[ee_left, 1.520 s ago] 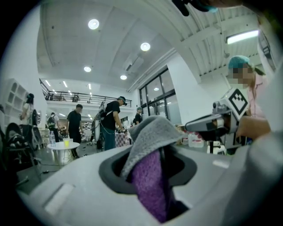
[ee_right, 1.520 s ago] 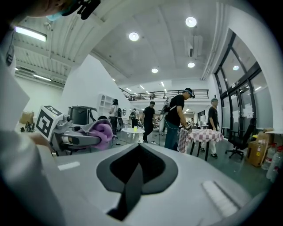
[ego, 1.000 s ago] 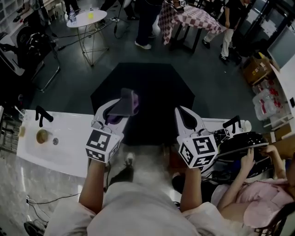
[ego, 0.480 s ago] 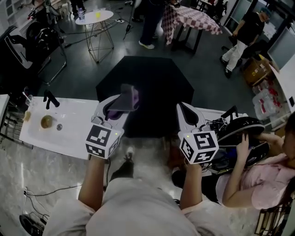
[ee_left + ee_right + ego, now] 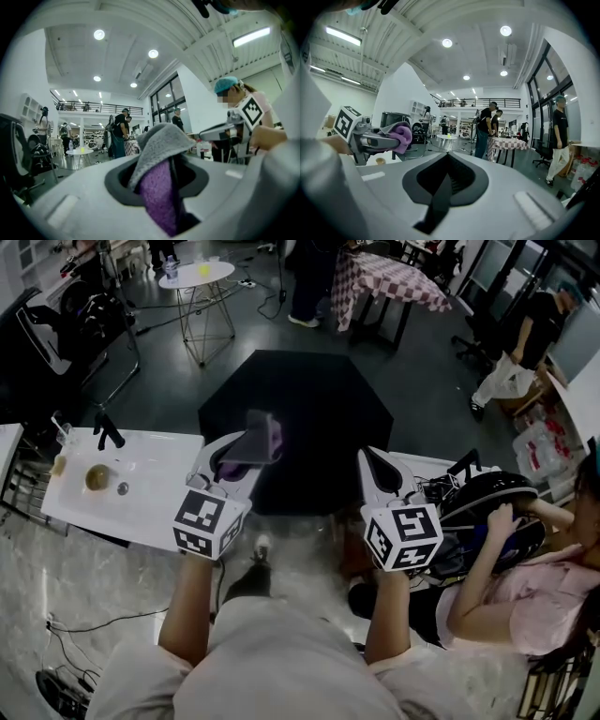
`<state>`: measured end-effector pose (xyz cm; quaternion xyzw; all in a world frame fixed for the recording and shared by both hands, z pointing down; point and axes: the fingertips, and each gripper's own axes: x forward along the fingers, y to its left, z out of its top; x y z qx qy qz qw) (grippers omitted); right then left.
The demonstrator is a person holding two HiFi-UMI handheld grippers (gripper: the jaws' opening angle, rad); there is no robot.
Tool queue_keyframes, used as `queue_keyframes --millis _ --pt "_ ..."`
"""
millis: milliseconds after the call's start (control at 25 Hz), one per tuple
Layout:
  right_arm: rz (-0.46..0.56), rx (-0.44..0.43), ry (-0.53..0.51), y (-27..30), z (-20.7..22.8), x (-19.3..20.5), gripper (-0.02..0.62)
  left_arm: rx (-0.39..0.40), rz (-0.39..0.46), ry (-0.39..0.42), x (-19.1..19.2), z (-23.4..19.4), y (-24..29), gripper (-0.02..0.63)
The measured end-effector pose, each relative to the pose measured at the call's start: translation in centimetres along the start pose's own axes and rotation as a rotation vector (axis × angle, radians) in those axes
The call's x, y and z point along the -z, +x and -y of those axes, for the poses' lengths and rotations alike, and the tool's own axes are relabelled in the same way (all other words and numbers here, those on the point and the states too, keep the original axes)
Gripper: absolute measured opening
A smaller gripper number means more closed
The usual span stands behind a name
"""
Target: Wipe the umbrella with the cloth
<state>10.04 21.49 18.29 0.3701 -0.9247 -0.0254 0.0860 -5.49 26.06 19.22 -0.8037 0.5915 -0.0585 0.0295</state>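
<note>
Left gripper point(image 5: 246, 452) is clamped on the cloth point(image 5: 255, 441), grey outside, purple inside. In the left gripper view the cloth point(image 5: 158, 187) fills the slot between the jaws and folds over the top. Right gripper point(image 5: 374, 468) is closed and empty; its own view shows the jaws together with nothing between them point(image 5: 444, 185). Both are held up side by side, apart, above the near edge of the umbrella point(image 5: 305, 404), which is black, open, canopy up, lying just past the white surface point(image 5: 150, 507). Cloth isn't touching the canopy. Person in pink point(image 5: 511, 606) is seated at right.
</note>
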Motion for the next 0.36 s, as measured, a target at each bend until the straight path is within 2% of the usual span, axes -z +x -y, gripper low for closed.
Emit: queue_keyframes --millis 160,360 --pt "-0.002 -0.004 0.001 0.9 0.2 -0.7 0.006 -0.002 -0.002 0.0 -0.6 -0.8 0.4 0.137" --pt "-0.003 -0.016 0.002 -0.3 1.3 -0.1 0.006 -0.012 -0.009 0.002 -0.8 0.8 0.9 0.137"
